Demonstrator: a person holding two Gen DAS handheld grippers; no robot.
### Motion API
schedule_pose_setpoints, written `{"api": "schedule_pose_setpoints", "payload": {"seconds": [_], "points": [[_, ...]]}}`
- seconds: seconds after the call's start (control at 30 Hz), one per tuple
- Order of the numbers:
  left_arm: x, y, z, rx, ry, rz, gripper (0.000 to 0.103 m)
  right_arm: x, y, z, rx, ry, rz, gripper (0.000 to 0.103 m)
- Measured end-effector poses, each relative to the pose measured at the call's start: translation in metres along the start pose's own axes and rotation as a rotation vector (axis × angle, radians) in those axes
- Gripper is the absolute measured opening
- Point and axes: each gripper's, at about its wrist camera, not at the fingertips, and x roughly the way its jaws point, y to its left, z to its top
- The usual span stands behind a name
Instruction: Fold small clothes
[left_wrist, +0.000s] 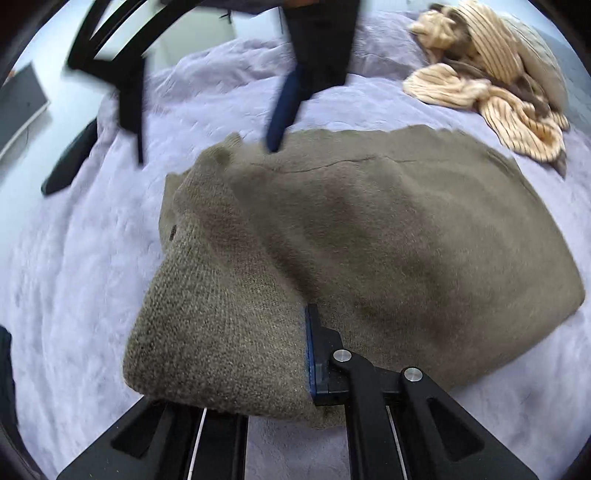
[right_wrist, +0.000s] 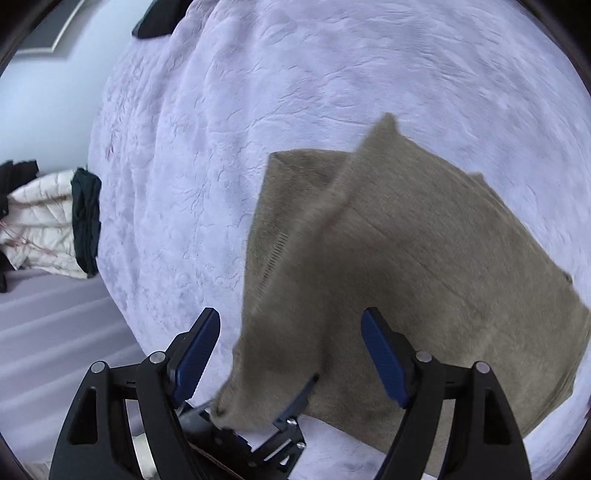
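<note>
The olive-brown knitted garment (left_wrist: 369, 240) lay on the pale lilac bedspread (left_wrist: 74, 258), partly doubled over, with one edge lifted toward the near side, so the fold looked begun but not finished; I judged it to be somewhere in the middle of folding this piece. At the far right, a crumpled heap of cream striped clothes (left_wrist: 491, 85) sat well apart and unfolded, so more work seemed left. The left gripper (left_wrist: 295, 354) was low at the near edge, its jaws clenched on a thick bunch of the knit, one finger hidden under the cloth. The right gripper (right_wrist: 291, 354) hung over the garment's far left corner, jaws spread wide and holding nothing, the cloth's edge lying between them in its own view.
</note>
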Motion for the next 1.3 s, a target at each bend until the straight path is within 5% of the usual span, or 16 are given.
{"api": "schedule_pose_setpoints", "payload": {"seconds": [0.4, 0.53, 0.57, 0.6, 0.63, 0.9, 1.3], "points": [[-0.001, -0.009, -0.015, 0.125, -0.042, 0.034, 0.010, 0.089, 0.065, 0.040, -0.176, 0.300, -0.277, 0.094], [-0.005, -0.005, -0.017, 0.133, -0.040, 0.033, 0.010, 0.102, 0.066, 0.039, -0.198, 0.324, -0.395, 0.088], [-0.005, -0.005, -0.016, 0.134, -0.039, 0.032, 0.010, 0.100, 0.063, 0.038, -0.196, 0.309, -0.411, 0.077], [-0.005, -0.005, -0.016, 0.133, -0.037, 0.028, 0.010, 0.094, 0.058, 0.037, -0.190, 0.283, -0.429, 0.038], [-0.006, -0.003, -0.014, 0.125, -0.034, 0.021, 0.010, 0.087, 0.053, 0.036, -0.172, 0.256, -0.427, 0.020], [-0.042, -0.015, 0.014, 0.138, -0.125, -0.071, 0.010, -0.011, -0.007, -0.012, -0.019, -0.055, -0.117, 0.018], [-0.096, -0.125, 0.056, 0.399, -0.236, -0.192, 0.010, -0.140, -0.129, -0.141, 0.184, -0.440, 0.101, 0.018]]}}
